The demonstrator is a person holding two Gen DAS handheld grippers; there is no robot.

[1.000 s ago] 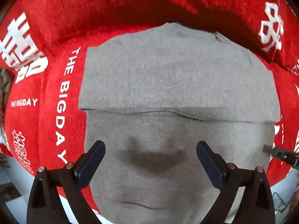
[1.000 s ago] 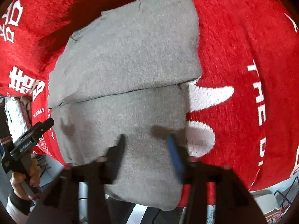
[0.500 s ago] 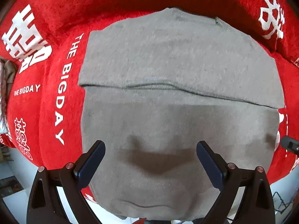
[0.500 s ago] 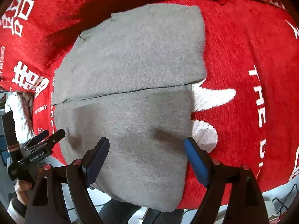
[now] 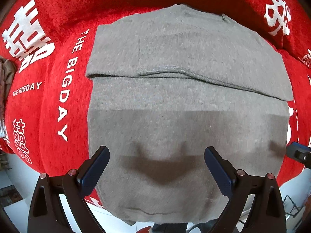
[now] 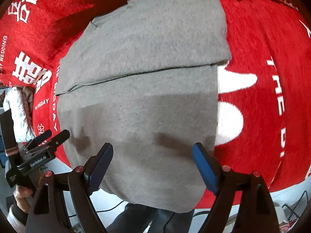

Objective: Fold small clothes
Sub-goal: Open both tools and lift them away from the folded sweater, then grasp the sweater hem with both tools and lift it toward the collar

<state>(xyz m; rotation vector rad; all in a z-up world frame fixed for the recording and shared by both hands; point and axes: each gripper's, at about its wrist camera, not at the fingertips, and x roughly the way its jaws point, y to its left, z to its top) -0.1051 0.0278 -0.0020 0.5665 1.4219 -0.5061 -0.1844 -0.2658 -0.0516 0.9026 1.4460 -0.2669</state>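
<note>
With the grey garment [image 5: 186, 120] lying part-folded on the red blanket [image 5: 50, 104], near hem apparently overhanging (hard to tell), both grippers [image 5: 156, 161] [image 6: 152, 155], jaws apart and empty, should pinch its two near corners evenly.

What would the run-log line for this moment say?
task: fold small clothes | grey garment: far part folded over, on red blanket | left gripper: jaws open, empty | right gripper: jaws open, empty

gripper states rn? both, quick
Left gripper: open, holding nothing, poised over the near part of the grey garment.
Right gripper: open, holding nothing, over the same garment's near right part.
</note>
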